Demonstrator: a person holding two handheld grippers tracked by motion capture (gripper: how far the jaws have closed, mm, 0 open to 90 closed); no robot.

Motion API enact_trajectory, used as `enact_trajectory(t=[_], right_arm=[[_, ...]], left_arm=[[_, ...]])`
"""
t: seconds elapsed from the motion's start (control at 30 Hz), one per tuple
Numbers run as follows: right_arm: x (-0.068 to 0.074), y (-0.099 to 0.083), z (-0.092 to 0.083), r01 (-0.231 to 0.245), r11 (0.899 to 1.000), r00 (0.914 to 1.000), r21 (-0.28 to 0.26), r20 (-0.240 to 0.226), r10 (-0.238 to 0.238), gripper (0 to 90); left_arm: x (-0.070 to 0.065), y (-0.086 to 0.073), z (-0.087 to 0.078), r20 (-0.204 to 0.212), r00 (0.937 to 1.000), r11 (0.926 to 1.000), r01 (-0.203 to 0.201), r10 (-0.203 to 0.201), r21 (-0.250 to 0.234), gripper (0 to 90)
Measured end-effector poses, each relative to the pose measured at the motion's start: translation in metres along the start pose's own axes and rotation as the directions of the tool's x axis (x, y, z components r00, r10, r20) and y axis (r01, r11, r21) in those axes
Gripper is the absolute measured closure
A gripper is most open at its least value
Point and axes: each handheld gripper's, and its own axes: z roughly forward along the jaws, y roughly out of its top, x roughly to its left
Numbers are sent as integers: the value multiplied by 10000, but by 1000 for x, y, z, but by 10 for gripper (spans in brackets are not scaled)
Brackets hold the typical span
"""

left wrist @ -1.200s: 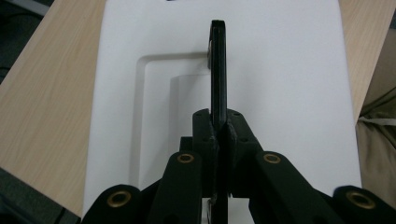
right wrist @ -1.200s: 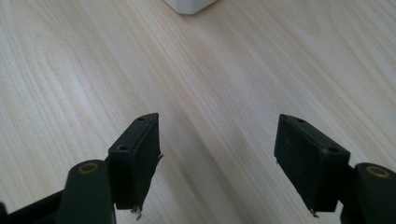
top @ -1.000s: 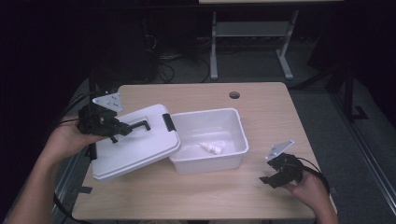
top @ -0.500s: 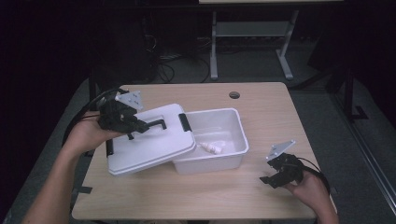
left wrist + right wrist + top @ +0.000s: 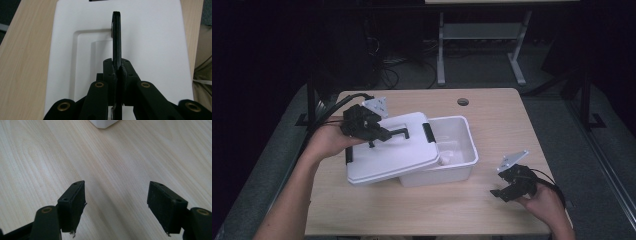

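Nearest the person, the right gripper (image 5: 512, 189) sits low over the desk (image 5: 492, 125) at its near right corner, held in the right hand (image 5: 544, 202). Its jaws stand apart with nothing between them; in the right gripper view bare wood lies under and ahead of them, and one white corner of the box (image 5: 103, 123) shows well beyond the jaw tips.

Farther in, on the other side, the left gripper (image 5: 379, 135) in the left hand (image 5: 324, 142) has its jaws clamped together on the single black handle (image 5: 116, 37) of the one white lid (image 5: 387, 155). In the left gripper view the handle runs straight ahead from between the jaws, upright on edge, with the lid's flat white top spread beneath and to both sides of them.

The lid lies tilted across the near left part of the one open white box (image 5: 462, 150), covering part of it. Past the jaws, one small white object (image 5: 445, 160) lies inside the box. The lid carries two black clips, one (image 5: 428, 131) beyond the jaws, the other (image 5: 348, 155) nearer the hand.
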Motion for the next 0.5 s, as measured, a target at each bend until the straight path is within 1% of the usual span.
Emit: enact_trajectory(t=[0.27,0.5], right_arm=[[1,0,1,0,10000,10000,-1,-15,0,300],[1,0,1,-20,10000,10000,4,-36,20,298]], left_arm=[[0,13,10,132,9998,9998,-131,133,-171,841],[1,24,17,147,9994,9994,-298,301,-190,841]])
